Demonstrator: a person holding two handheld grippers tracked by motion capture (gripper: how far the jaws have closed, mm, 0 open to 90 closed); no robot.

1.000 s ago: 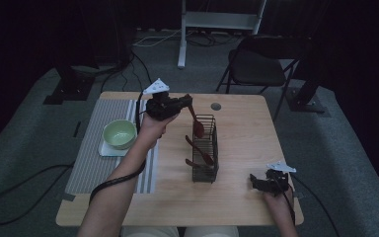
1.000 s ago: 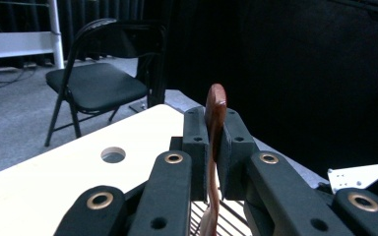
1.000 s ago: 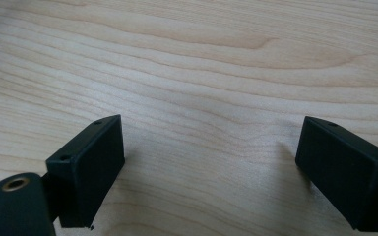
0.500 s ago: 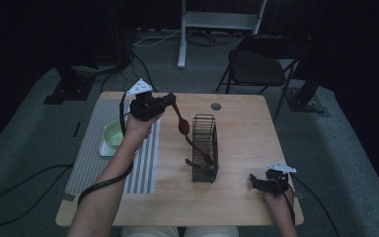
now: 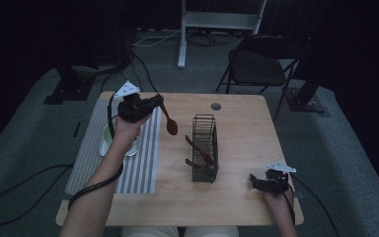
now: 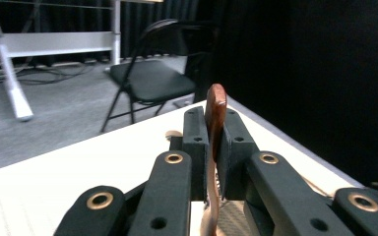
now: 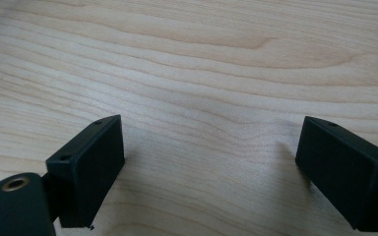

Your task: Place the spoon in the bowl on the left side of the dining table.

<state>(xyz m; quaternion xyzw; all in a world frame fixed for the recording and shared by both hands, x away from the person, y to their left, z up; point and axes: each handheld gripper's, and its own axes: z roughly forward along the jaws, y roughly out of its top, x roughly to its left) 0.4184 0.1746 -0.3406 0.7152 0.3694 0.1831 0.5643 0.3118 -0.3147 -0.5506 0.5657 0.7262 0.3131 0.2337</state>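
Observation:
My left gripper (image 5: 154, 102) is shut on the handle of a brown wooden spoon (image 5: 169, 120), whose bowl hangs down to the right above the table, left of the black wire rack (image 5: 205, 148). In the left gripper view the spoon (image 6: 215, 128) stands clamped edge-on between the two pads. Inside the rack lie two more brown wooden utensils (image 5: 199, 150). My right gripper (image 5: 252, 180) rests on the wooden table near its front right corner, jaws open, with bare wood between the fingers (image 7: 91, 167).
A green bowl (image 5: 107, 137) sits on a white tray on the striped grey mat (image 5: 139, 163) at the table's left, partly hidden by my left forearm. A round grommet (image 5: 216, 106) marks the table's far edge. A folding chair (image 5: 256, 69) stands beyond the table.
My left gripper has carried the spoon leftward, away from the top of the wire rack to above the mat's edge. The right gripper has stayed put.

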